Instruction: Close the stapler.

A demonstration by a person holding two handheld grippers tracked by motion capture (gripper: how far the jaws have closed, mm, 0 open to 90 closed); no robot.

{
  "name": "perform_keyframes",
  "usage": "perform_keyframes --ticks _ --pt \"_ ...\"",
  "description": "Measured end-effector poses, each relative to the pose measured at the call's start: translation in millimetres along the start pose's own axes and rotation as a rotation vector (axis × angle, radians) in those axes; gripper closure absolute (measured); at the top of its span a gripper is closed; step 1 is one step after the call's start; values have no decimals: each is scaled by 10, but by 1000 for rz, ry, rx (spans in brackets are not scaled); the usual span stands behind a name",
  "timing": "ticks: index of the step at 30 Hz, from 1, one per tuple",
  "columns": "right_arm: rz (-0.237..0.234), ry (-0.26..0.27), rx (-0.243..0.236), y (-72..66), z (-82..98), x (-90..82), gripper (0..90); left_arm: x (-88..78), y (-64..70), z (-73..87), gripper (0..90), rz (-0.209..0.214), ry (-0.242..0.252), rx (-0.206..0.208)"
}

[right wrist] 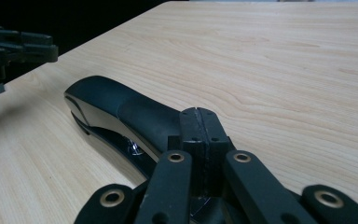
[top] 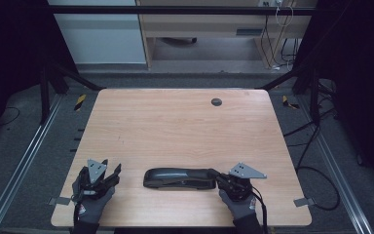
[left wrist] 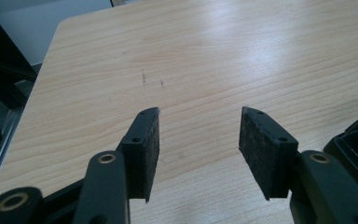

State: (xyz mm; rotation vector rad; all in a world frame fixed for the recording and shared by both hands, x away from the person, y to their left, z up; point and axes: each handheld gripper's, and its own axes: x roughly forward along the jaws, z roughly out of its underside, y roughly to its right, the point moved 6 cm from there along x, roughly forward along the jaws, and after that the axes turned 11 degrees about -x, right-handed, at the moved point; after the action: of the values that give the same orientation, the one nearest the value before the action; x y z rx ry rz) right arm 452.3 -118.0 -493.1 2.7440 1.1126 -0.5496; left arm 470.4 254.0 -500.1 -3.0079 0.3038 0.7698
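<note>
Two grippers flank a black stapler on the near part of a wooden table.

From the high view, the stapler (top: pixel 180 178) lies lengthwise near the front edge of the table (top: pixel 175 122); the left gripper (top: pixel 111 174) sits apart from its left end with jaws spread, while the right gripper (top: pixel 219 178) meets the stapler's right end, each held in a gloved hand. In the left gripper view, the left gripper (left wrist: pixel 199 144) stands open over bare wood, nothing between its pads (left wrist: pixel 147 149), and a corner of the stapler (left wrist: pixel 356 140) shows at the right edge, clear of the jaws. In the right gripper view, the right gripper (right wrist: pixel 199 122) has its jaws pressed together with no gap, their tips resting on top of the stapler (right wrist: pixel 121 112) at its near end; the left gripper (right wrist: pixel 18 46) hangs farther off past the stapler's far end.
</note>
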Motion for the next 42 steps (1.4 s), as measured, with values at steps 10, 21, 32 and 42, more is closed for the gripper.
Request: perform_keyframes --ticks 10,21,32,42 --pt "-36 29 -21 -11 -217 -32 849 4 5 11 475 15 -9 -2" --pt "73 25 -12 241 -186 -135 673 29 -15 37 462 24 -23 -8" --pt "195 -21 35 711 84 -338 466 97 -78 91 426 31 -59 -17" --pt "328 -173 93 1144 544 -471 363 175 -213 164 395 20 -116 -25"
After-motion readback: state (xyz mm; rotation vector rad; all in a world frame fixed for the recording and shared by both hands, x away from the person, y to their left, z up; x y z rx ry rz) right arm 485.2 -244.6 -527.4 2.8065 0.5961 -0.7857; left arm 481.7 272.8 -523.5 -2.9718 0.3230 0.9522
